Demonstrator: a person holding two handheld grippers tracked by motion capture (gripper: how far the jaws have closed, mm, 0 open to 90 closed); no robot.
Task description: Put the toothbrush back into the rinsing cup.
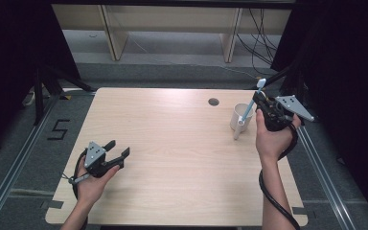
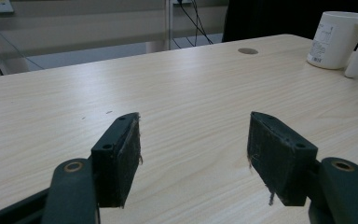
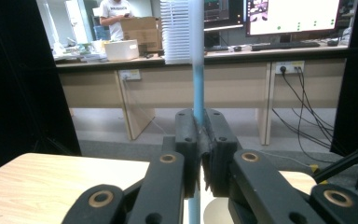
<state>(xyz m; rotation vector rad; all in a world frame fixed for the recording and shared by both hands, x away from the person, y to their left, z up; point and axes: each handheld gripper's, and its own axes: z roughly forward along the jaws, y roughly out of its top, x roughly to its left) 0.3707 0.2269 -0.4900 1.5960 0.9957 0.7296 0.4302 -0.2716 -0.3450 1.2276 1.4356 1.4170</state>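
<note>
Fingers of the right gripper (image 3: 198,140) are pressed together on the light blue handle of a toothbrush (image 3: 197,88), clamping it between their black pads, with the white bristle head standing above them in the right gripper view. In the high view that toothbrush (image 1: 249,108) runs at a slant, its bristle end up and away from the person and its lower end down in front of a white mug (image 1: 240,116); whether that end touches the mug cannot be told. The right gripper (image 1: 258,99) is held up over the far right part of the counter (image 1: 172,143), just beside the mug, and the person's right hand (image 1: 270,139) grips it from below with the forearm coming up from the near edge. Fingers of the left gripper (image 2: 193,149) stand wide apart with nothing between them, hovering low over bare wood. The left gripper (image 1: 117,149) sits near the front left of the counter, pointing toward the right, carried by the left hand (image 1: 93,179) with the palm turned upward. One toothbrush and one mug (image 2: 338,41) are in sight, and two grippers. The mug stands upright, its handle toward the near side, well apart from the left gripper.
</note>
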